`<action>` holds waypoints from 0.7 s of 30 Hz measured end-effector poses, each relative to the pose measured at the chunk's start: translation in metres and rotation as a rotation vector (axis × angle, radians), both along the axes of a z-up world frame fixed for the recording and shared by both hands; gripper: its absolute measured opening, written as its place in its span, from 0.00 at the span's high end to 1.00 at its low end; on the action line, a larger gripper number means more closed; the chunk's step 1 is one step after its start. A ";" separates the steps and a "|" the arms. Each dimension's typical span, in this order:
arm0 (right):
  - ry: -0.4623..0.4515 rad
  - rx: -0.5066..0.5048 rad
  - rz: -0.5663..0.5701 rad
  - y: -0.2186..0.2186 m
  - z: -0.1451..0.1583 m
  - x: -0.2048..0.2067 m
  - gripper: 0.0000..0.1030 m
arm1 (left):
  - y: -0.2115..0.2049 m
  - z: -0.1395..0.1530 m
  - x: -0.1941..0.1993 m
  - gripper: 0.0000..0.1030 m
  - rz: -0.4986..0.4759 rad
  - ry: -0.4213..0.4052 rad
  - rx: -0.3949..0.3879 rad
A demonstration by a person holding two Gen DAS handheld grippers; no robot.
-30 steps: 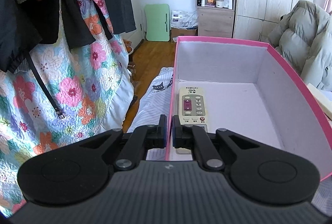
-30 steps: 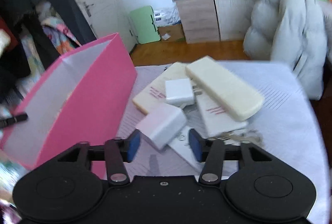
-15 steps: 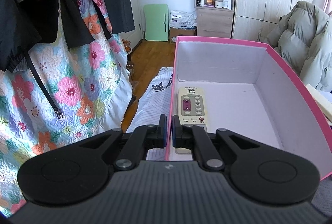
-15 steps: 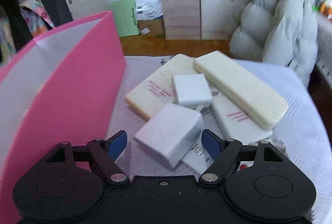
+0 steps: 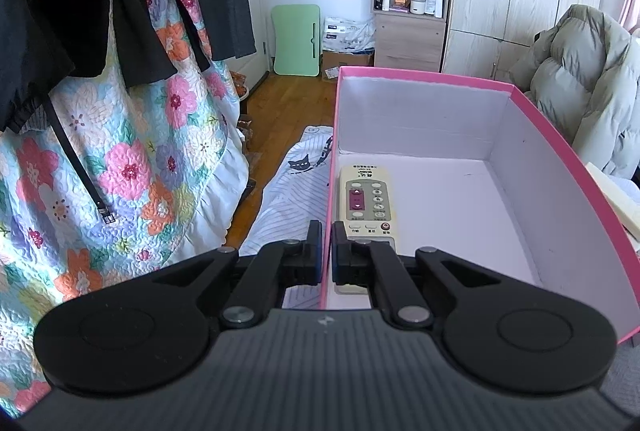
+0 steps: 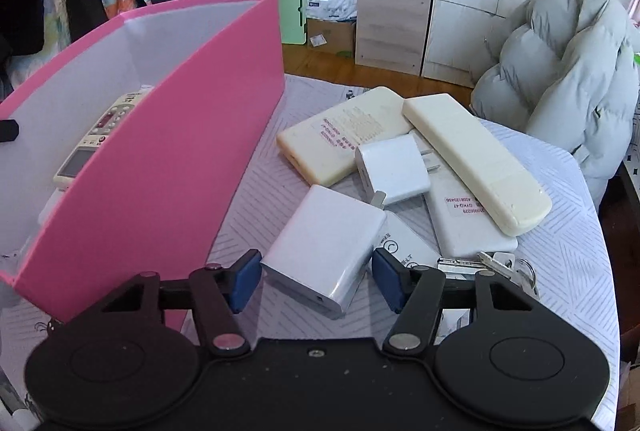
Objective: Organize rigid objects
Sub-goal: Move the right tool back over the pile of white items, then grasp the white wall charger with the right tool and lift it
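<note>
White power adapter [image 6: 324,243], the larger blocky one, lies on the striped tablecloth [image 6: 560,271] at lower centre of the right wrist view, between the blue pads of the right gripper [image 6: 316,277]. Jaws closing around it, pads not yet pressing; small gaps show on both sides. Behind it, centre frame, a smaller white charger [image 6: 394,171] with prongs rests on a pile: a cream remote [image 6: 476,161] lying diagonally on top, a cream flat box with pink print [image 6: 340,139] to its left, a white slab with a label [image 6: 464,219] beneath. Keys [image 6: 500,265] sit at lower right, just beside the right finger.

Pink box [image 6: 192,151] fills the left of that view, open top, white inside, with a remote control [image 5: 366,203] lying along its left wall in the left wrist view. Left gripper [image 5: 326,255] at lower centre of the left wrist view is clenched on the box's near left wall, one finger outside, one inside. Floral quilt [image 5: 120,159] hangs at left, grey puffer jacket [image 5: 580,91] at right.
</note>
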State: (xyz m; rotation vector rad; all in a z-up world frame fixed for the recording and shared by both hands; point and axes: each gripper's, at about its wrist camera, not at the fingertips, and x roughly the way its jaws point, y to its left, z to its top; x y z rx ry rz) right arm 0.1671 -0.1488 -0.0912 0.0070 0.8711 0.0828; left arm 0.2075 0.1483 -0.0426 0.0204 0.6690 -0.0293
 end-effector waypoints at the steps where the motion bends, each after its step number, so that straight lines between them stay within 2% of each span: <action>1: 0.001 -0.002 -0.005 0.000 -0.002 0.002 0.34 | 0.000 0.000 0.000 0.97 0.001 0.000 -0.003; 4: -0.033 -0.043 -0.013 0.004 -0.007 0.006 0.30 | 0.002 -0.001 0.003 0.97 -0.001 0.001 -0.011; 8: -0.090 -0.077 -0.022 0.010 -0.011 0.000 0.32 | 0.002 -0.001 0.003 0.97 -0.003 0.002 -0.014; 13: -0.041 -0.021 0.005 0.001 -0.004 -0.009 0.35 | 0.002 -0.003 0.002 0.97 -0.006 0.011 -0.033; 21: 0.056 0.167 0.003 -0.024 0.004 -0.017 0.36 | 0.004 -0.002 0.003 0.97 -0.005 0.012 -0.036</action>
